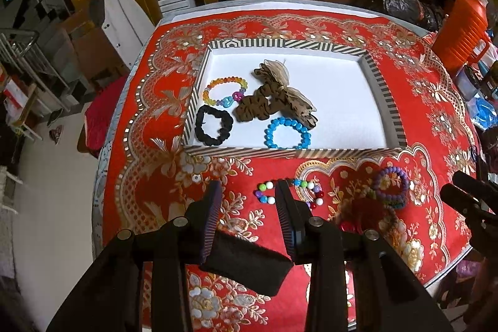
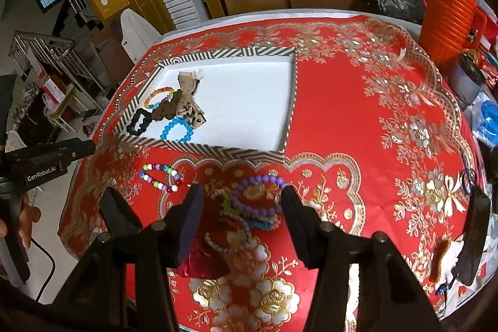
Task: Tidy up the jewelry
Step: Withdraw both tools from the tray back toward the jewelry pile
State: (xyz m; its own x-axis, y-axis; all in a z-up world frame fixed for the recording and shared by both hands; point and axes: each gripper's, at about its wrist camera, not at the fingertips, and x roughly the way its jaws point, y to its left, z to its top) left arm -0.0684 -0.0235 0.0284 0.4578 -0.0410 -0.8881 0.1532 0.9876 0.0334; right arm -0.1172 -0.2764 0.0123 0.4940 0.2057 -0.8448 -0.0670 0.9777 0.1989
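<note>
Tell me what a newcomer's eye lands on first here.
The red and gold floral tablecloth fills both views. On it sits a striped tray holding a blue bead bracelet and a black scrunchie. A purple bead bracelet lies nearer, between the open right gripper's fingers.

Right half of striped tray (image 1: 386, 101) lay bare white, open from above; left half crowded: brown scrunchie (image 1: 264, 101), black scrunchie (image 1: 213, 126), blue bracelet (image 1: 288, 133), rainbow bracelet (image 1: 224, 89). Low striped wall barred level entry. Cloth (image 2: 389, 120) right of tray wide open. Near strip before tray cluttered: multicolour bead bracelet (image 2: 160, 176), purple bracelet pile (image 2: 258, 201). Orange jug (image 2: 448, 8) blocked far right corner.
</note>
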